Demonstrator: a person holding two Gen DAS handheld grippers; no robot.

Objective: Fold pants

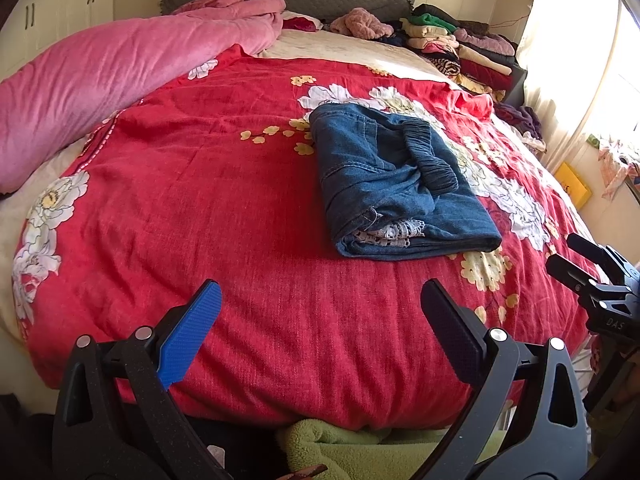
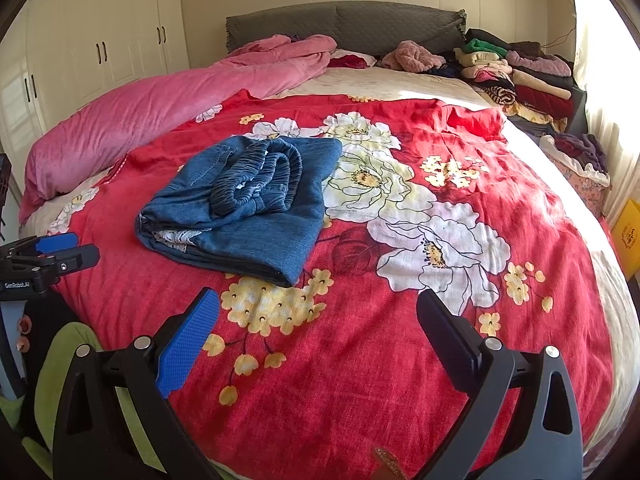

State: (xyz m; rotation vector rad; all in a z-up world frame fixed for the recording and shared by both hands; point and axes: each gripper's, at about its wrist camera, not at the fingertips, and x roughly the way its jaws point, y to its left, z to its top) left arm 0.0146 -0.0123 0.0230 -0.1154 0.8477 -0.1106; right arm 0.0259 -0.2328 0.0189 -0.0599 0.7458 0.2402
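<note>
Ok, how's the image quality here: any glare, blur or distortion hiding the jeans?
Left wrist view: strong fisheye bend, window blown out at right, jeans sharp and evenly lit. Right wrist view: same curved bed edge, sunlight washes out the bedspread on the right, jeans clear, with no motion blur.

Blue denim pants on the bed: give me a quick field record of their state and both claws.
pants: blue denim pants folded into a compact stack, elastic waistband on top
surface: red floral bedspread
left claw: open, empty, short of the pants
right claw: open, empty, short of the pants
contact: neither claw touches the pants
background: pile of folded clothes near the headboard
</note>
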